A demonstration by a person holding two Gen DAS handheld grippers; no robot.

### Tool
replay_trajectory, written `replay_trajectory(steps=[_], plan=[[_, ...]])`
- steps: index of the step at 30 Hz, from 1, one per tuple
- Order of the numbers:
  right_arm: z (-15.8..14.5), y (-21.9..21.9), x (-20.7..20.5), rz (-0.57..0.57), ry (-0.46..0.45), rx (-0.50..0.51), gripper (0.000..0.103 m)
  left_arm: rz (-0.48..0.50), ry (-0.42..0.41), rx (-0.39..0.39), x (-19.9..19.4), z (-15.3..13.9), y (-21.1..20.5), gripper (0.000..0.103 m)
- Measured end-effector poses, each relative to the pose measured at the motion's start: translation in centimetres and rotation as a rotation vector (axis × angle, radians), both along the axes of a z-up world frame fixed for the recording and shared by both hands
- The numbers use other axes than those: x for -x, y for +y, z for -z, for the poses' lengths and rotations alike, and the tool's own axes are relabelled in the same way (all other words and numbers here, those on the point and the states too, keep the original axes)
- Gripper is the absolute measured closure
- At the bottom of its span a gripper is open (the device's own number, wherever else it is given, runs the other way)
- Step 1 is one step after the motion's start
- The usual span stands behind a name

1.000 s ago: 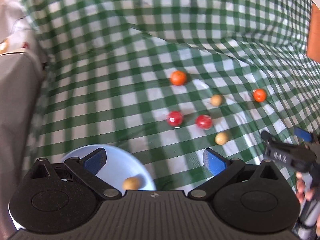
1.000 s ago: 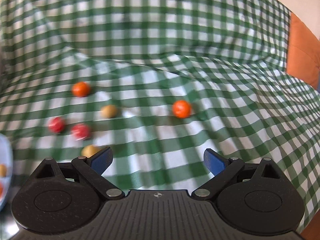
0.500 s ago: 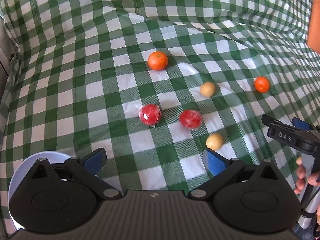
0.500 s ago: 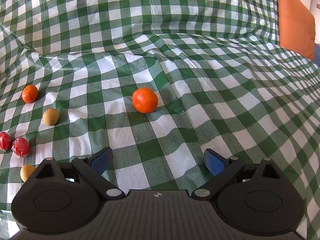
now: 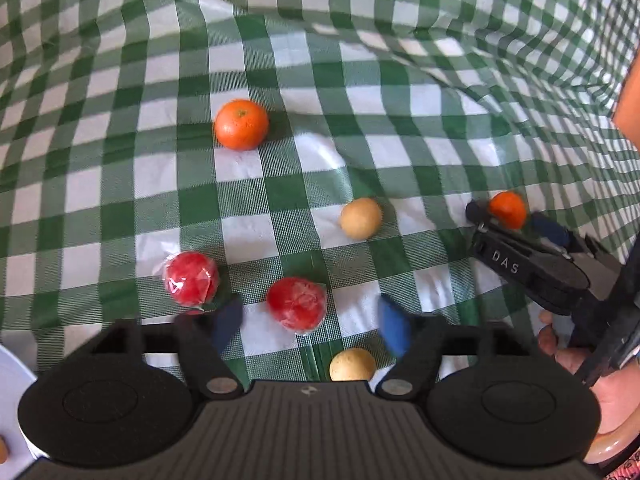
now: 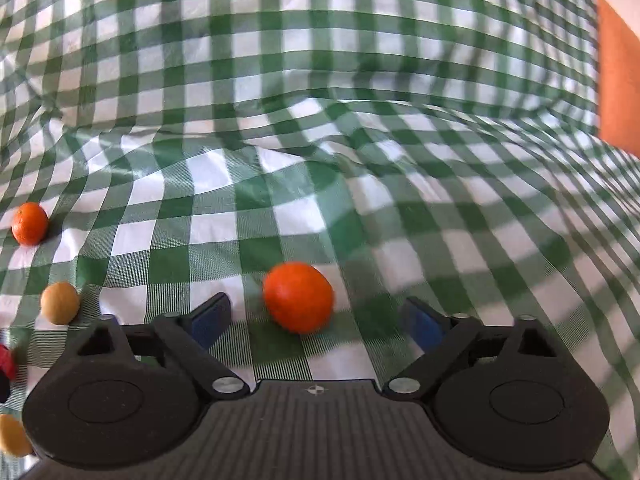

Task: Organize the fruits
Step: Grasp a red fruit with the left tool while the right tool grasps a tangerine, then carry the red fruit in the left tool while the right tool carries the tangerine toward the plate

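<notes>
Six loose fruits lie scattered on the green-checked cloth (image 5: 256,240), each resting in its own shallow dip of the soft fabric, which is probably why none rolls. From the left wrist view, the left gripper (image 5: 310,322) points steeply down with its blue pads either side of a wrapped red fruit (image 5: 296,309); its jaws are closing but do not yet press the wrapper, a sign that this fruit is the chosen pick. A second wrapped red fruit (image 5: 191,284) sits just beside it at about nine o'clock, close enough to be nudged by the left pad. A tan fruit (image 5: 352,364) lies at six o'clock, half hidden under the gripper body, another tan fruit (image 5: 361,218) at one o'clock, and a large orange (image 5: 241,124) well apart at eleven o'clock. At seven o'clock the white bowl rim (image 5: 12,376) shows at the frame edge with a fruit already inside, seemingly the collecting place. In the right wrist view, the right gripper (image 6: 316,318) is lined up on a small orange (image 6: 298,297) that lies between its pads, slightly toward the left one; these jaws are closing too, with clear gaps on both sides, so nothing is gripped. Working both tongs at once likely lets two fruits travel to the bowl together
</notes>
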State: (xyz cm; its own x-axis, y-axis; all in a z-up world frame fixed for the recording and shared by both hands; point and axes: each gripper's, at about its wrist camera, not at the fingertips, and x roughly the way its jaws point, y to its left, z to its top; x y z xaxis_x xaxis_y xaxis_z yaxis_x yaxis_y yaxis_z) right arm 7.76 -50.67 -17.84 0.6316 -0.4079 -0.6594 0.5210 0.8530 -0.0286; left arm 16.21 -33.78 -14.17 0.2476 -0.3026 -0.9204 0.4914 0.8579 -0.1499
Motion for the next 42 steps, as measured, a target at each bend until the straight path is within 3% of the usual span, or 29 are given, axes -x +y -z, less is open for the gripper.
replay_trajectory(steps=[2, 3, 4, 6, 15, 19, 29, 33, 42], plan=[[0.2, 0.2, -0.2, -0.04, -0.024, 0.025, 0.032, -0.012, -0.013, -0.017, -0.1, 0.4, 0.1, 0.064], [0.2, 0.4, -0.2, -0.066, -0.035, 0.025, 0.053, -0.002, -0.027, -0.018, 0.0, 0.2, 0.2, 0.069], [0.1, 0.7, -0.2, -0.081, -0.036, 0.026, 0.067, 0.004, -0.017, -0.009, -0.1, 0.2, 0.4, 0.069], [-0.2, 1.2, 0.0, -0.074, -0.016, 0.037, 0.067, -0.011, 0.003, 0.023, -0.2, -0.2, 1.2, 0.069], [-5.0, 4.8, 6.8, -0.03, -0.079, -0.032, 0.067, 0.042, -0.082, 0.01, 5.2, -5.8, 7.8, 0.069], [-8.3, 10.2, 10.4, -0.122, -0.1, 0.002, 0.067, 0.032, -0.087, -0.02, 8.4, -8.5, 12.2, 0.069], [-13.8, 25.1, 16.2, -0.381, -0.092, -0.176, 0.067, -0.093, -0.159, -0.067, 14.5, -14.8, 25.3, 0.069], [-15.2, 30.5, 18.0, -0.483, -0.07, -0.16, 0.067, -0.155, -0.172, -0.049, 16.2, -16.0, 29.9, 0.069], [-17.1, 36.0, 18.8, -0.56, -0.037, -0.098, 0.067, -0.233, -0.197, 0.008, 17.4, -17.1, 35.8, 0.069]])
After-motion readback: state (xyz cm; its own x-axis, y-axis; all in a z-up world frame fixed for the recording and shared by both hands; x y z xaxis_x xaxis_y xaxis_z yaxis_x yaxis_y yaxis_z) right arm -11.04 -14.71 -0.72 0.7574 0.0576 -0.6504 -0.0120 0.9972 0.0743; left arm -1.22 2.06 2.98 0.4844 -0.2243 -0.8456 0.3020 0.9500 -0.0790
